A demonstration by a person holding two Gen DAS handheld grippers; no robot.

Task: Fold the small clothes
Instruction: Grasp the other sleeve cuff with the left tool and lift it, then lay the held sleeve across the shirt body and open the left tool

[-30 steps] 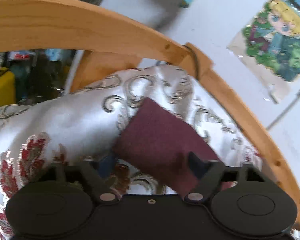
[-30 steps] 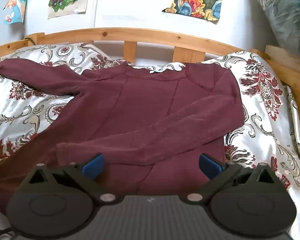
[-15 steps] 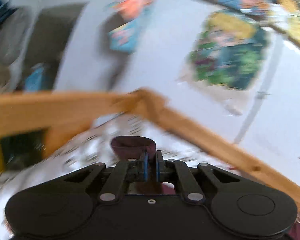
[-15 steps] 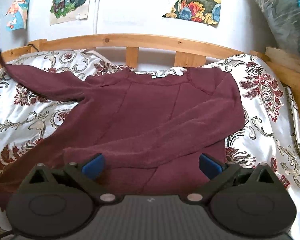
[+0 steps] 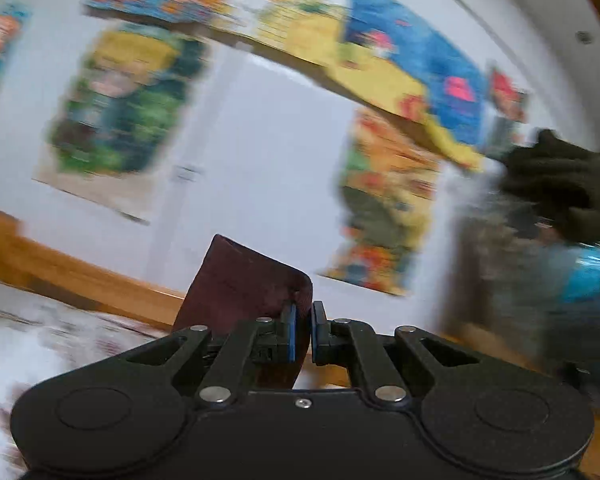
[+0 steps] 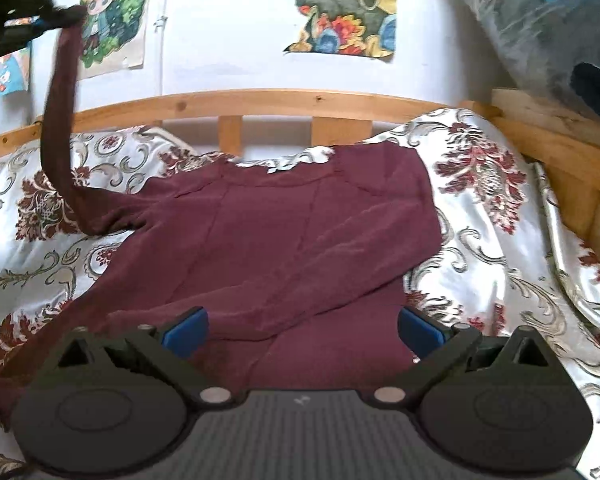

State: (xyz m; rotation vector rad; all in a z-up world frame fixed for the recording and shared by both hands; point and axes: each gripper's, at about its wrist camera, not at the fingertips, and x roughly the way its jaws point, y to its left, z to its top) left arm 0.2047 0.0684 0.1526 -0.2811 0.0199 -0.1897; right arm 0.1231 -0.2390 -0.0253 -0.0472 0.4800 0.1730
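A: Left wrist view: heavy motion smear across the wall posters (image 5: pixel 124 104); only the gripper body stays crisp.

B: Right wrist view: sharp, soft even daylight, faint sheen on bedspread (image 6: pixel 496 240) (fisheye bends headboard (image 6: pixel 260 100)).

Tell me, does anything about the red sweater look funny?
One sleeve sticks straight up off the bedspread, pinched in the left gripper. The rest of the sweater lies flat, its other sleeve folded across the front.
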